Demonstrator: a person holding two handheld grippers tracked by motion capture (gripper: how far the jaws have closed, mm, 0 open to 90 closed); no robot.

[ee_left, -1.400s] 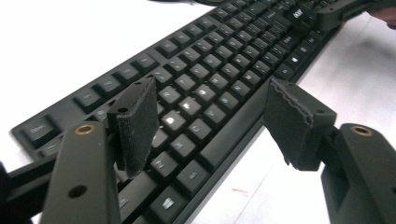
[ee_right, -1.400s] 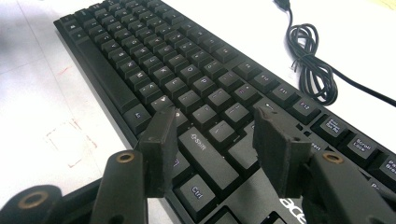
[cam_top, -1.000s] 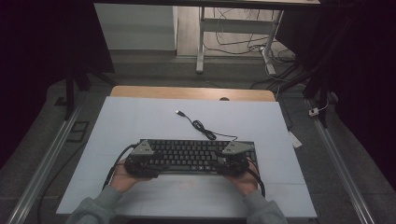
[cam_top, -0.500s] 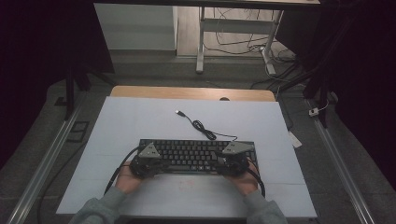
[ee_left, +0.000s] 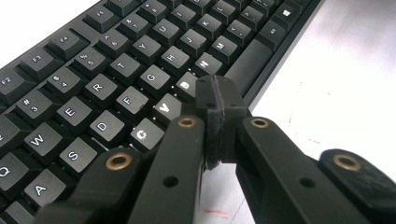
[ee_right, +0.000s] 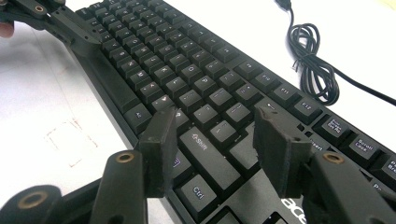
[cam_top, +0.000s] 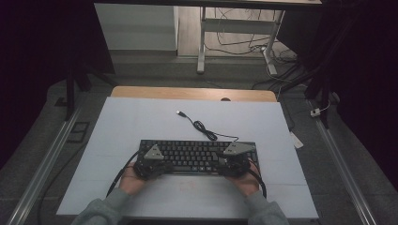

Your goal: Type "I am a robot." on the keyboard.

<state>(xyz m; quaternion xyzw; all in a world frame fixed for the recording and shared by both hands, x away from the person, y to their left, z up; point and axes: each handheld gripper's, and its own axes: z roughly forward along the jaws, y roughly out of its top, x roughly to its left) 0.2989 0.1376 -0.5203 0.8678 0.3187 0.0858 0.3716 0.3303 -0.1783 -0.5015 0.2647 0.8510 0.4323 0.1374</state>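
A white worktop (cam_top: 141, 122) is seen in a dim room; the keyboard (cam_top: 197, 154) lies at lower centre. The left gripper (ee_left: 217, 100), pressed together empty, is poised over the B key. The right gripper (ee_right: 215, 140) is held spread. Pressing keys is judged in hand; a controlled downward tap is called for.

keyboard (cam_top: 197, 156) on mat (cam_top: 141, 122); cable (cam_top: 202, 126) coiled behind, seemingly attached.
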